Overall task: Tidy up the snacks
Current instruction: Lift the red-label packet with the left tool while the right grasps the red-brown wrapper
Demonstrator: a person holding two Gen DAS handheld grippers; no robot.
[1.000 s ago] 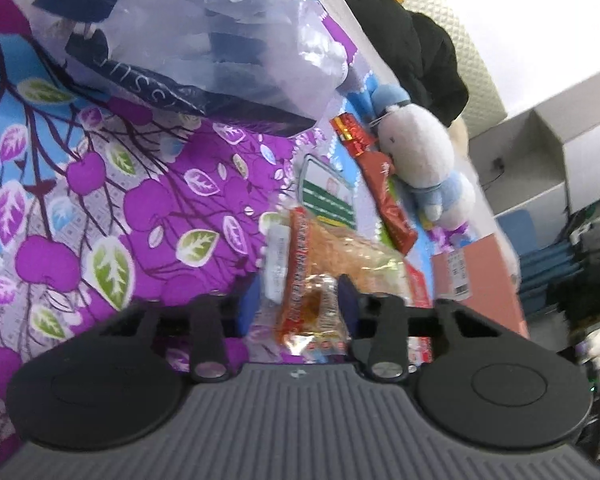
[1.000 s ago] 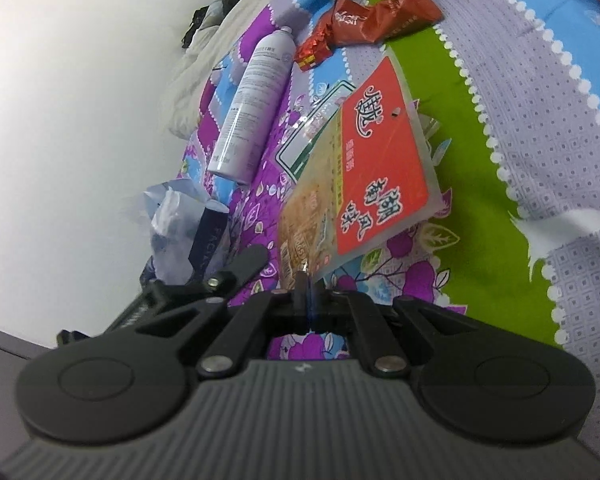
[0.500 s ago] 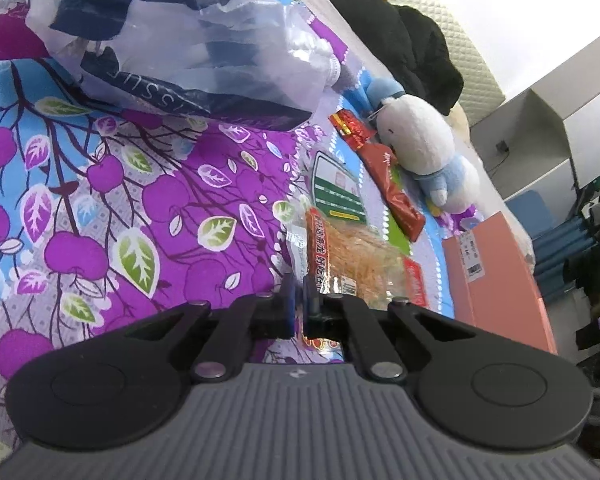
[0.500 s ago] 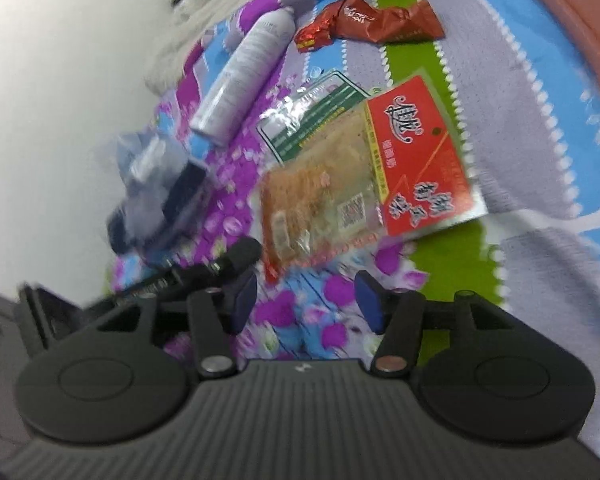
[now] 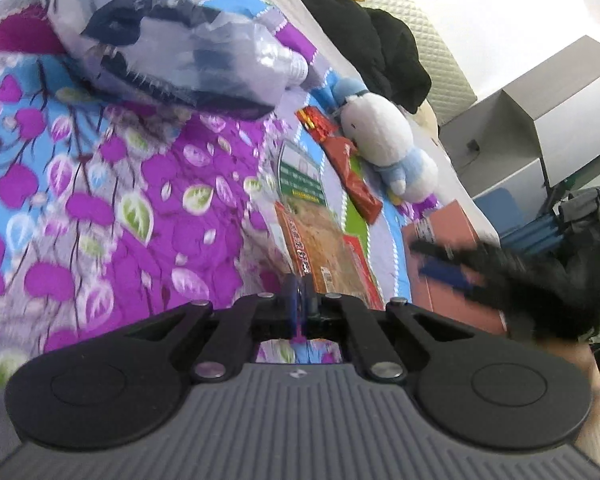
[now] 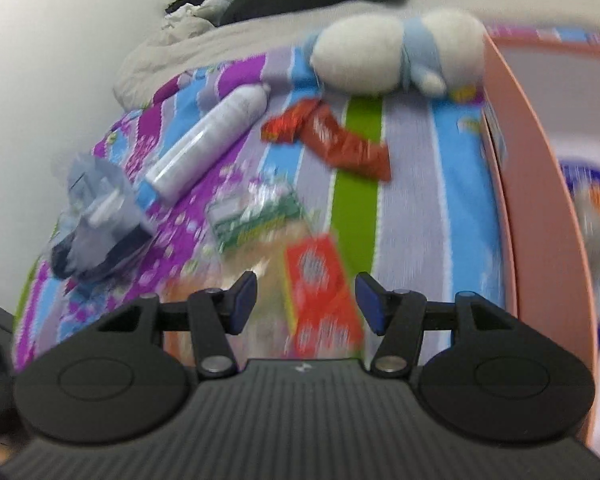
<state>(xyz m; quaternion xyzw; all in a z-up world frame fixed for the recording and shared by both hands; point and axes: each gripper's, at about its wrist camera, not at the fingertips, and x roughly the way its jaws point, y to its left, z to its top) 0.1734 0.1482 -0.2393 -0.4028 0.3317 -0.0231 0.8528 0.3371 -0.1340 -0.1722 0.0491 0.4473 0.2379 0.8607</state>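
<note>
A second ago the left claw (image 5: pixel 299 294) stood spread around the near end of the clear noodle snack packet (image 5: pixel 320 246) while the right claw (image 6: pixel 306 300) was pressed together at that packet's edge; now the roles are reversed. The left claw's blue pads are pressed together with nothing between them, just short of the packet's near corner, and the right claw is spread, its pads apart above the packet's red label (image 6: pixel 320 288) without touching it. The packet lies flat on the flowered bedspread (image 5: pixel 112 208), near the middle of the bed, with the green-labelled packet (image 5: pixel 300 178) just beyond it and the dark red wrapper (image 6: pixel 340 140) farther off beside the plush toy (image 5: pixel 388 148). Both claws point downward at the bed, the right one from higher than before, so more of the spread shows. In the left view the right claw crosses in front of the pink box (image 5: pixel 452 280) as a black smear. The right view is blurred throughout: the packet's print is unreadable, and the white bottle (image 6: pixel 212 144) and crumpled plastic bag (image 6: pixel 96 216) on the left are soft shapes.
</note>
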